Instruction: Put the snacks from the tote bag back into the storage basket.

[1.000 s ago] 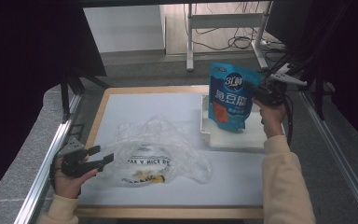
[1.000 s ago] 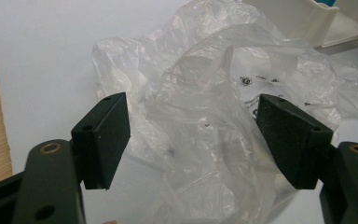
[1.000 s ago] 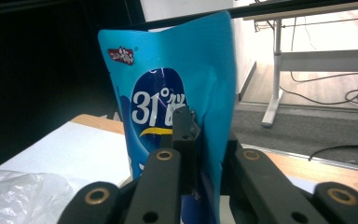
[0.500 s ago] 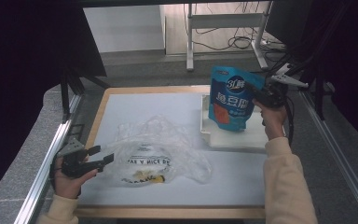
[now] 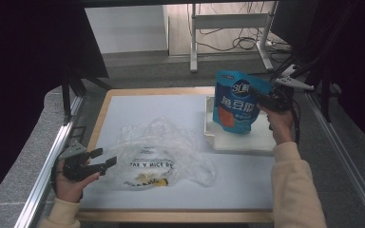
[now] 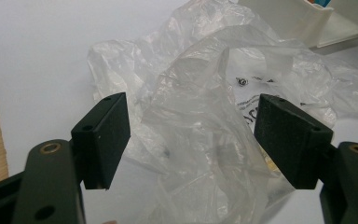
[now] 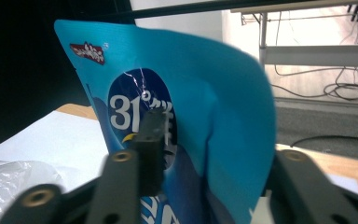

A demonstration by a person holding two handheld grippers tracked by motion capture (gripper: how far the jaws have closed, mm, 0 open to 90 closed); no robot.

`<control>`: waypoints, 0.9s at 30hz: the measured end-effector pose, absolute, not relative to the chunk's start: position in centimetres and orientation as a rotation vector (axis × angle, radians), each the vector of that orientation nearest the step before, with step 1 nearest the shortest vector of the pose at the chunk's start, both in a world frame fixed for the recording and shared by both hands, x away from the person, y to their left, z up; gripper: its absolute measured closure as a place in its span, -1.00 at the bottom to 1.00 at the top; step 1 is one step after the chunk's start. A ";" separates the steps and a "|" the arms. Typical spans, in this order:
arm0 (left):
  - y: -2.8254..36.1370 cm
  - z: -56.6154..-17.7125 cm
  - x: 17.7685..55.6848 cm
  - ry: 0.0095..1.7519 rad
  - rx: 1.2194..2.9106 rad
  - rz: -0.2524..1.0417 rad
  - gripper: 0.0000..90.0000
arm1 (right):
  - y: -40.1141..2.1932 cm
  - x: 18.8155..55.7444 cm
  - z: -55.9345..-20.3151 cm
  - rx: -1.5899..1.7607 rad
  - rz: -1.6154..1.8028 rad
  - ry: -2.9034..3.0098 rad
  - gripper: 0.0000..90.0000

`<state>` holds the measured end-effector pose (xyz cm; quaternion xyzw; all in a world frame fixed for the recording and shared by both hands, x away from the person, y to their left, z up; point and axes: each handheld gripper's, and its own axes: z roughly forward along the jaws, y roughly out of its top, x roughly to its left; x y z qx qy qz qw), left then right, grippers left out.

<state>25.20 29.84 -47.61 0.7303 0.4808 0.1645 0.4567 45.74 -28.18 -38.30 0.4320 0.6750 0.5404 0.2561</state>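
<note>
High view: blue pouch (image 5: 236, 102) stands upright in the white tray (image 5: 247, 141) at 2 o'clock on the counter (image 5: 138, 107); right gripper (image 5: 266, 100) jaws have just been opening, pouch edge between them. Left gripper (image 5: 100, 159) jaws spread, facing the clear plastic bag (image 5: 164, 152) at 7 o'clock.

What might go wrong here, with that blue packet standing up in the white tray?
The right tool has just been opening around the blue packet, which stands upright in the white tray; let go, it might topple. The left tool hangs open at the crumpled plastic bag, whose thin film could slip or snag.
</note>
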 end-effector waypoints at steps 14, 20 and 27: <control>29.7 -47.5 25.2 1.177 1.798 0.403 -0.40 | -29.1 43.5 -39.3 1.226 1.442 1.842 -0.08; 29.8 -47.4 25.2 1.174 1.798 0.407 -0.40 | -29.3 42.0 -39.9 1.214 1.446 1.866 -0.10; 29.7 -47.4 25.1 1.173 1.796 0.409 -0.40 | -29.5 40.0 -40.4 1.213 1.418 1.869 -0.14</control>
